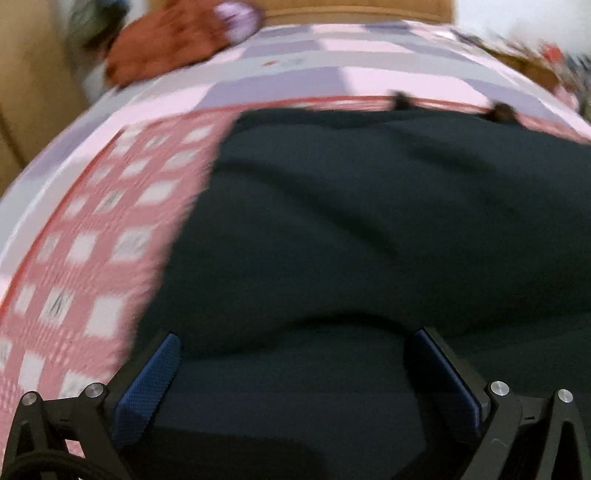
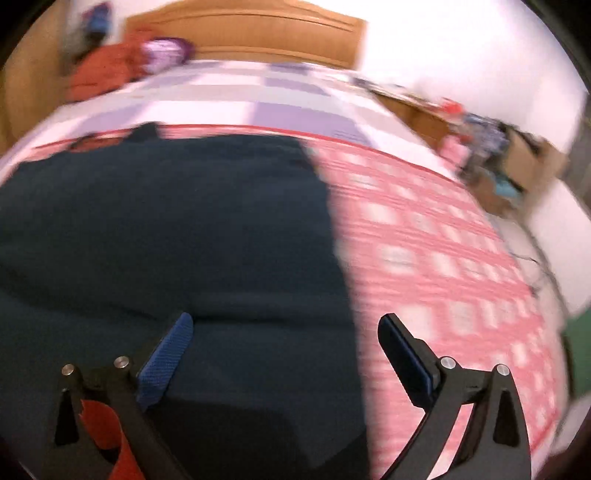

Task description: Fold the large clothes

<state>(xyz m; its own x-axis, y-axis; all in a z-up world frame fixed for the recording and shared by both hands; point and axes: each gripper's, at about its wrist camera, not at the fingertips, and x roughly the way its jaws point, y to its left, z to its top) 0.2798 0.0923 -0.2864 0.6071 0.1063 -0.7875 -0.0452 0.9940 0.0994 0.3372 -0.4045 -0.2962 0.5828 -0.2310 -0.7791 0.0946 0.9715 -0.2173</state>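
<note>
1. Blue-padded fingers [image 1: 147,391] of the left gripper [image 1: 295,369] sit closest to the lens, spread wide, with a raised fold of the dark garment [image 1: 332,221] lying between them; whether the pads press the cloth I cannot tell, and nothing is clamped.
2. Risk, as I judge it: closing on only the top layer would drag the fold crooked, and the motion blur suggests fast movement that could rumple the cloth.
3. That garment lies spread on the pink checked blanket [image 1: 92,258], its far edge towards 12 o'clock, near the bed's headboard [image 1: 358,11].
4. At 10 o'clock lies a rust-red bundle [image 1: 166,48], well clear.
5. Over on the right gripper [image 2: 286,339], jaws stand wide apart too, holding nothing: one finger over the garment's right edge, the other over the blanket.
</note>
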